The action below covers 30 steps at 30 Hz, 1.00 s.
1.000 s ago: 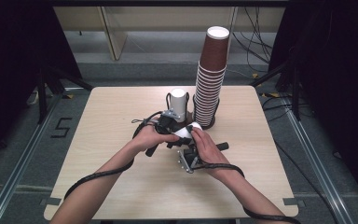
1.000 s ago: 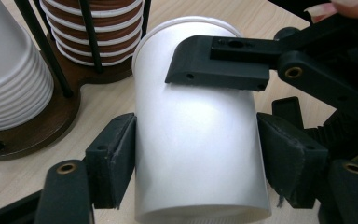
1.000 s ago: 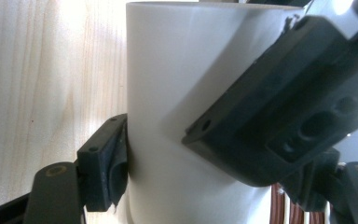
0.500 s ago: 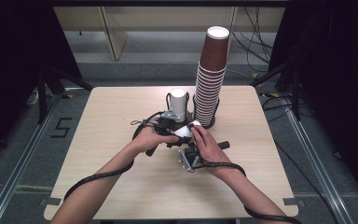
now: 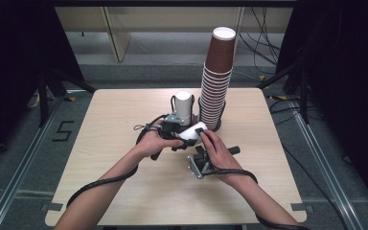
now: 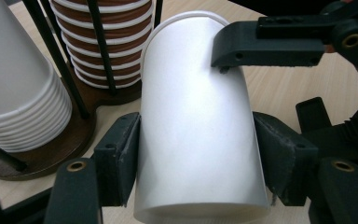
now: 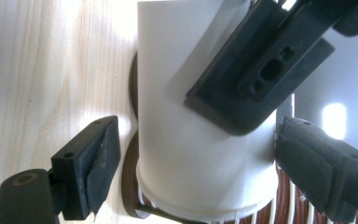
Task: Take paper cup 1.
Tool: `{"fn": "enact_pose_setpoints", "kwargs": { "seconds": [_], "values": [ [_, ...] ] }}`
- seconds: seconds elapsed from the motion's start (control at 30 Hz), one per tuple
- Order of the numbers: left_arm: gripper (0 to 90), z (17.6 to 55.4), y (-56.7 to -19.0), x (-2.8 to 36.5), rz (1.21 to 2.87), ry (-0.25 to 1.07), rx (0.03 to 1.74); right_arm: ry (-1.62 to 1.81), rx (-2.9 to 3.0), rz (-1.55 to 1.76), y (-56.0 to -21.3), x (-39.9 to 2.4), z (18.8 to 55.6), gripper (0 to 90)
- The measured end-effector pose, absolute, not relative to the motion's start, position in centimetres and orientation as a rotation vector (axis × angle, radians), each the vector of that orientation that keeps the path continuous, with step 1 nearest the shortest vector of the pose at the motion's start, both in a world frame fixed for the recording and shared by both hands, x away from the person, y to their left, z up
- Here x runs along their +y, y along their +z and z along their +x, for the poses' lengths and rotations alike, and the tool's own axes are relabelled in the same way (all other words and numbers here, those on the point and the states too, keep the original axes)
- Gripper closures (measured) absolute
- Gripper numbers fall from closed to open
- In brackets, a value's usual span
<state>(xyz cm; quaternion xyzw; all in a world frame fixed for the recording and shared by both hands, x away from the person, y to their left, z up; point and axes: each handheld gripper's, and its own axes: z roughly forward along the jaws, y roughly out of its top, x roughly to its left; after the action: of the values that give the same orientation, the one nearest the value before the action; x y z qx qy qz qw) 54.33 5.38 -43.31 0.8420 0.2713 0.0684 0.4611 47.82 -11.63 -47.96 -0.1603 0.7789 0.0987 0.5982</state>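
A white paper cup (image 5: 193,131) lies tilted above the table's middle, and my left gripper (image 5: 188,136) is shut on it. In the left gripper view both pads press the cup (image 6: 196,140) at its sides, left gripper (image 6: 196,161). My right gripper (image 5: 202,140) reaches the same cup from the other side. Its jaws have just been opening. In the right gripper view they stand a little off the cup (image 7: 182,154) on either side, right gripper (image 7: 198,154), open.
A tall stack of brown cups (image 5: 216,81) and a short stack of white cups (image 5: 183,108) stand in a wire holder on a dark round base (image 6: 51,154) just behind the grippers. The wooden table (image 5: 100,143) has free room left and front. Cables trail from both grippers.
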Motion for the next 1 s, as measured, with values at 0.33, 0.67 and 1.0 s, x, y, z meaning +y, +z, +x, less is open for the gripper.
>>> {"fn": "enact_pose_setpoints", "kwargs": {
  "seconds": [0.33,0.67,1.0],
  "values": [
    [35.8,54.3,-43.2,5.7,2.053,0.207,0.661,0.329,1.791,-0.282,-48.2,-12.4,47.2,15.5],
    [35.7,54.0,-43.4,6.4,2.017,0.233,0.658,0.43,1.88,-0.01,-47.2,-14.2,46.6,16.8],
    [35.5,53.7,-43.5,7.0,1.986,0.255,0.669,0.648,1.94,0.337,-46.9,-15.1,47.0,20.6]
  ]
}}
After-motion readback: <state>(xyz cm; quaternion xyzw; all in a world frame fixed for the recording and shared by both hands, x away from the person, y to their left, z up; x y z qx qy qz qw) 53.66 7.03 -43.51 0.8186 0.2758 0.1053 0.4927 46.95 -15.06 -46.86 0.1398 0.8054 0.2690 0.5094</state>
